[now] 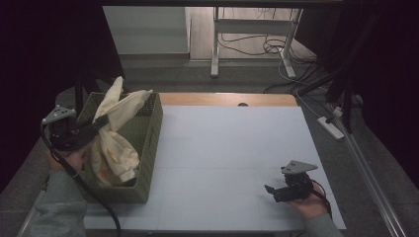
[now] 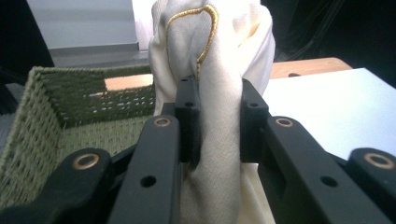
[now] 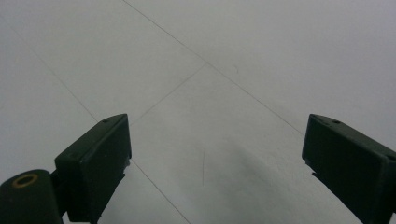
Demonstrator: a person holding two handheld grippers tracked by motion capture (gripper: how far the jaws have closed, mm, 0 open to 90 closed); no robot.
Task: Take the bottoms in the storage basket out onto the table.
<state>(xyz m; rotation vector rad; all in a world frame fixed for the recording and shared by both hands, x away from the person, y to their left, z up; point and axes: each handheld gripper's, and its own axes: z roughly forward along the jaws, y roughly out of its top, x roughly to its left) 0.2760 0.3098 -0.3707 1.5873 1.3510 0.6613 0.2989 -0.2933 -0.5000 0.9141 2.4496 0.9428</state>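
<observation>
Right now my left claw (image 2: pixel 214 116) is clamped tight on a bunched fold of cream cloth (image 2: pixel 215 56), the two black jaws pressing it from either side. A thin gold line runs in a loop on the fabric just above the pinch. I hold it there, I think, because a gathered fold gives the jaws something thick to bite, so the whole piece can hang from one point. In the high view that claw (image 1: pixel 101 121) sits at the left of the frame, over the green woven basket (image 1: pixel 154 129). The cloth (image 1: pixel 116 140) stands up above the basket's rim and drapes down inside it, with pale orange marks showing on the lower part. Whether anything else lies in the basket I cannot tell, since the cloth covers most of its inside.

My right claw (image 1: pixel 272 189) rests low at the lower right of the frame, on the white tabletop (image 1: pixel 222 148), well apart from the basket. Its jaws stand wide apart with nothing between them, seemingly waiting until it is needed.
</observation>
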